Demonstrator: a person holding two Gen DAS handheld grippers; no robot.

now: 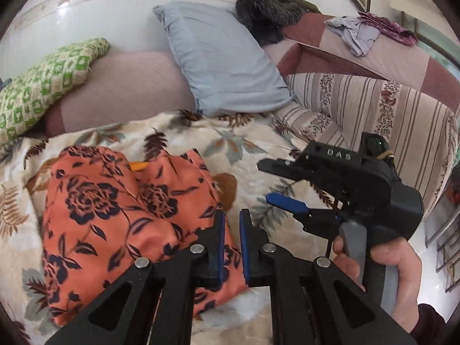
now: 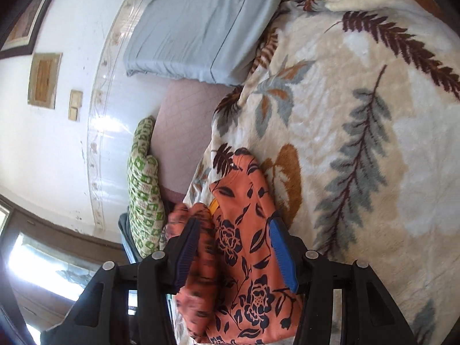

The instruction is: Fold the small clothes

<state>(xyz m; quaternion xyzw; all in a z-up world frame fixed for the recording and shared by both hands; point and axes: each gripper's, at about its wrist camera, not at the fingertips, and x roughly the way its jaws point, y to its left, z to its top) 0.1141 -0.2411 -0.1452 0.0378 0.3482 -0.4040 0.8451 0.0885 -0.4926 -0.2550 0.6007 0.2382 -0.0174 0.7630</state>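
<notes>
Orange cloth with dark flowers (image 1: pixel 115 218) lying bunched on leaf-print fuzzy blanket (image 1: pixel 235 143), at nine o'clock. Left gripper (image 1: pixel 231 230) almost closed, holding nothing. Right gripper (image 1: pixel 266 182) wide apart, empty. Mid-fold, probably. Next: pinch an edge, fold over.

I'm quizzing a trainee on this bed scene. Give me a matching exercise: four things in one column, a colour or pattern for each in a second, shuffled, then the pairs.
Things:
1. folded garment
2. pillow
3. blanket
4. cloth at the bed's edge

Colours:
A. plain pale blue
B. cream with fern leaves
C. green and white checks
D. orange with dark roses

Pairs: 1-D, 2-A, 3-B, 4-C
</notes>
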